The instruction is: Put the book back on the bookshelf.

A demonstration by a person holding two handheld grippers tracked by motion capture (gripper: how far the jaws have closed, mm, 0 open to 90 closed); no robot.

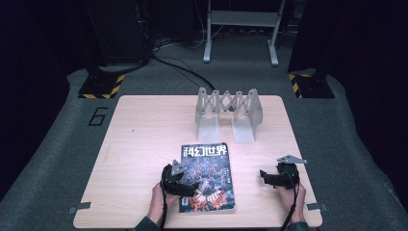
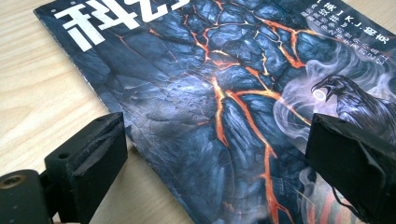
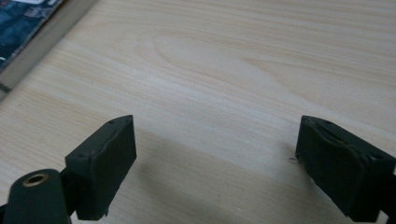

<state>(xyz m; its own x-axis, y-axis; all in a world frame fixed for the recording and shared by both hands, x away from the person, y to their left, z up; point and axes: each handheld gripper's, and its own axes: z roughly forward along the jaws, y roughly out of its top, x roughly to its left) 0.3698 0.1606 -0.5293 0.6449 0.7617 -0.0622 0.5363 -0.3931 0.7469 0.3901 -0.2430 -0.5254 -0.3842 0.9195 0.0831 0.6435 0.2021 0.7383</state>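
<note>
A magazine (image 1: 207,175) with a dark cover of orange cracks and white characters lies flat near the table's front edge. My left gripper (image 1: 185,182) hovers over its left side. In the left gripper view its jaws stand wide apart over the magazine (image 2: 224,93), its left edge running between them and nothing clamped. My right gripper (image 1: 264,177) rests low over bare wood to the right of the magazine, pointing toward it. Its jaws are apart with only tabletop (image 3: 219,93) between them. The magazine's corner (image 3: 21,21) shows at upper left there.
A grey metal folding rack (image 1: 228,113) stands at the table's back middle. The table (image 1: 144,134) is light wood with metal clips at its front corners. Stands with yellow-black striped bases (image 1: 101,86) sit on the floor beyond.
</note>
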